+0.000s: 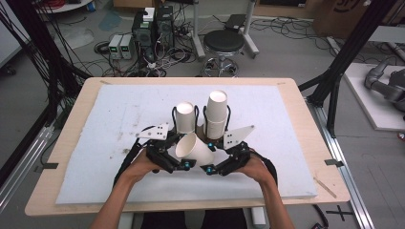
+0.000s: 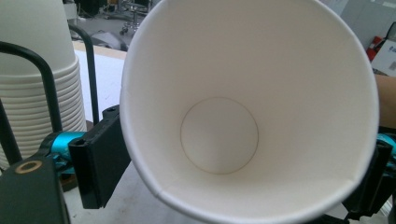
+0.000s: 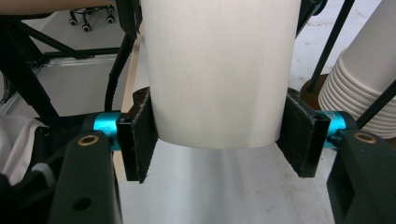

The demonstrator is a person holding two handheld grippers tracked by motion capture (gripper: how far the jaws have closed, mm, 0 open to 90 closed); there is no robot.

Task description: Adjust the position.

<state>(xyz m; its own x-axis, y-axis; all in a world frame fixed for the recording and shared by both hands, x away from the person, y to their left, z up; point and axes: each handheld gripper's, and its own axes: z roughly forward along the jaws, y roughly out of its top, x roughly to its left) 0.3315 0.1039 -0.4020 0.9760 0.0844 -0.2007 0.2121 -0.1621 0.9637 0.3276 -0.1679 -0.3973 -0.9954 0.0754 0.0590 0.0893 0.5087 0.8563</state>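
Note:
A white paper cup [image 1: 193,148] lies tilted on its side above the white mat, held from both ends. My left gripper [image 1: 180,151] is at its wide mouth. In the left gripper view I look straight into the cup [image 2: 233,116], and my left gripper [image 2: 236,170] has a pad pressed on each side of the rim. My right gripper [image 1: 216,156] is shut on the narrow base end, and in the right gripper view the cup [image 3: 219,70] sits between the touching pads of my right gripper [image 3: 219,140]. Two stacks of cups, a short stack [image 1: 185,117] and a taller stack [image 1: 216,114], stand just behind.
The stacks stand in black wire holders on a round wooden base [image 1: 203,137] mid-table. The white mat [image 1: 119,114] covers most of the wooden table [image 1: 86,90]. Beyond the far edge are a stool [image 1: 223,43], computer boxes and cables on the floor.

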